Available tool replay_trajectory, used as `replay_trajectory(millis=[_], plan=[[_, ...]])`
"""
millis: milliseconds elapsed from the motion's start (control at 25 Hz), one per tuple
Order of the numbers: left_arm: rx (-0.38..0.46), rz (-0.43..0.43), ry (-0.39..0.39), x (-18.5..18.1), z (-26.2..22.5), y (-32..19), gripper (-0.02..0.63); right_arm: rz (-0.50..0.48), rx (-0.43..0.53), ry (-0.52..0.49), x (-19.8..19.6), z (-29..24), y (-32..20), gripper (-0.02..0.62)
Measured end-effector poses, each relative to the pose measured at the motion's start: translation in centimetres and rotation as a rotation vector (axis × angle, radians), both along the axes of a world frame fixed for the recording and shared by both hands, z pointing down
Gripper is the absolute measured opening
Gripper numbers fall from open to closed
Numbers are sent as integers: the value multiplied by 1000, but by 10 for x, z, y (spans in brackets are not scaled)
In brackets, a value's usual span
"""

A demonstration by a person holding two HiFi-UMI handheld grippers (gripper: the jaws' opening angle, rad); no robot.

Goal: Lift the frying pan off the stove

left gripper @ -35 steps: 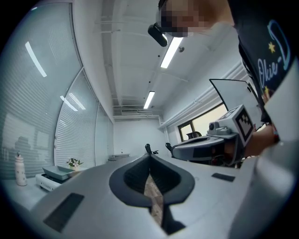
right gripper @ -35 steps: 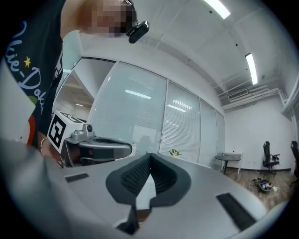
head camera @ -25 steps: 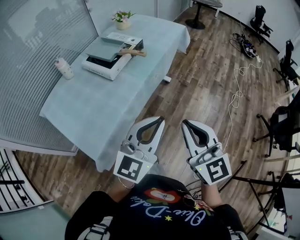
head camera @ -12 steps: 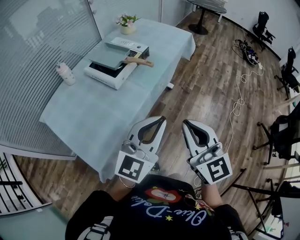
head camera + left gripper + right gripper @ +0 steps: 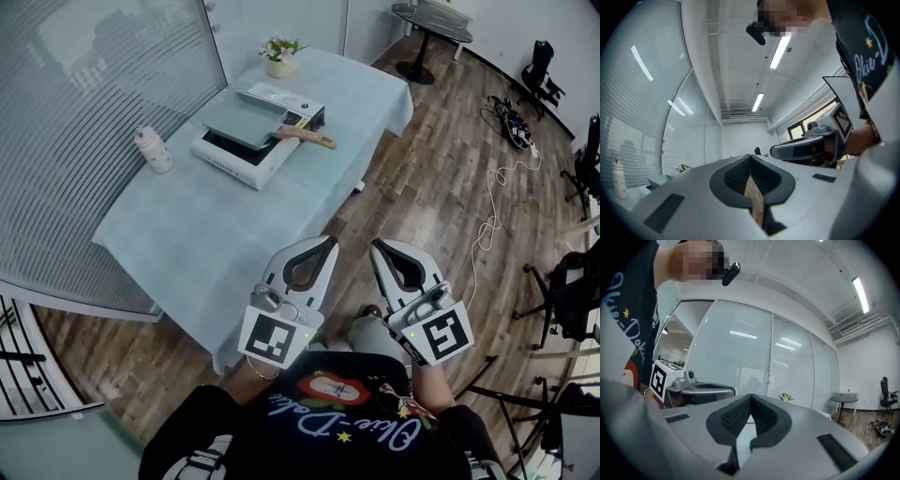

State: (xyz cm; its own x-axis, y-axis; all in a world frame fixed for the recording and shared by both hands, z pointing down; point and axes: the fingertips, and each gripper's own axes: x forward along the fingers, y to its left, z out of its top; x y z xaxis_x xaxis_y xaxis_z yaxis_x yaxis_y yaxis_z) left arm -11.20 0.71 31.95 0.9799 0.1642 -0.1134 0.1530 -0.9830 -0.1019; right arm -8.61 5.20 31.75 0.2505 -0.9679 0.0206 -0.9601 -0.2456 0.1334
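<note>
Nothing done yet: frying pan (image 5: 240, 118) is seen untouched on stove (image 5: 242, 161), far end of tabletop (image 5: 187, 234). L tongs (image 5: 328, 242) & R tongs (image 5: 374, 245) are held shut, empty, well apart from it.

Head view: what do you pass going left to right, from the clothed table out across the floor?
Bottle → frying pan on the stove → round side table → cable tangle on the floor.

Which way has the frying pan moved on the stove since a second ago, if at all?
No. The frying pan lies on the stove as before, its handle sticking out over the same edge; only the view shifted.
</note>
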Motion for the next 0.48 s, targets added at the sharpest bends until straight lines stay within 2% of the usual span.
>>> replay_trajectory(millis=[200, 360, 480], plan=[[-22, -37, 10, 10, 3, -17, 5, -38, -38, -2, 12, 3, -17, 0], [20, -64, 15, 17, 5, -27, 5, -93, -11, -18, 21, 1, -29, 0], [34, -121, 22, 27, 5, -39, 5, -140, -2, -21, 39, 5, -43, 0]])
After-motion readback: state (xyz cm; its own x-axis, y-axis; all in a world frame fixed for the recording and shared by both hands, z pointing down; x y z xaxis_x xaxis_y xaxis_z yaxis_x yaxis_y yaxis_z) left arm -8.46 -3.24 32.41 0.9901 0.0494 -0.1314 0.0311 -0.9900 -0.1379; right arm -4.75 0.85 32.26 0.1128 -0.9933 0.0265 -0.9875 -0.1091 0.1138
